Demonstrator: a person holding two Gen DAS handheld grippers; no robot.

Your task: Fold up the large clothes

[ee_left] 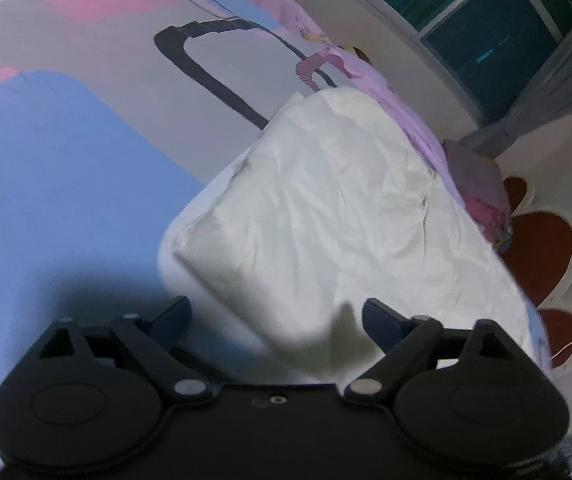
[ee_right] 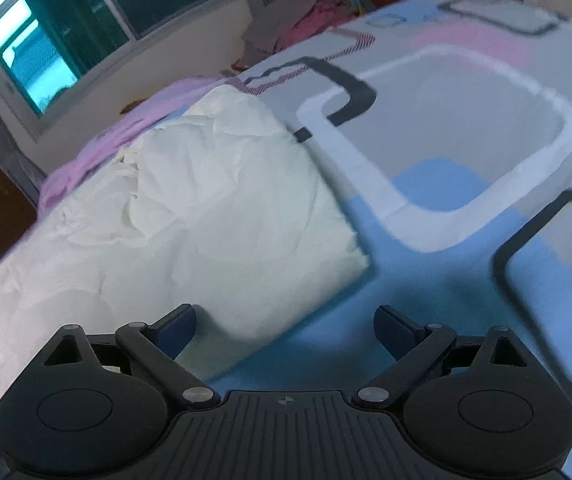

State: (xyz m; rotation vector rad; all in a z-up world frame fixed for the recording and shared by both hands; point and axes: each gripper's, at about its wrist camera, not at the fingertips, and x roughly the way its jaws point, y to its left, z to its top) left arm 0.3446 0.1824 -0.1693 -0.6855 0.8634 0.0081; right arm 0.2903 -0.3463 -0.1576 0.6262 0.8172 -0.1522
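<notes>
Two grippers are ours here, both with jaws spread and pinching nothing: the left gripper (ee_left: 276, 320) hangs over the near corner of the white garment (ee_left: 326, 216), whose blurred edge fills the gap between its jaws, and the right gripper (ee_right: 285, 326) sits at the garment's other near corner, over the sheet (ee_right: 466, 128). Our garment lies folded into a rumpled block on the patterned sheet, partly covering a pink cloth (ee_left: 370, 68) behind it. Motion blur smears the sheet's pattern. Beyond the bed we see a window (ee_right: 42, 32) and a clothes heap (ee_right: 298, 20).
</notes>
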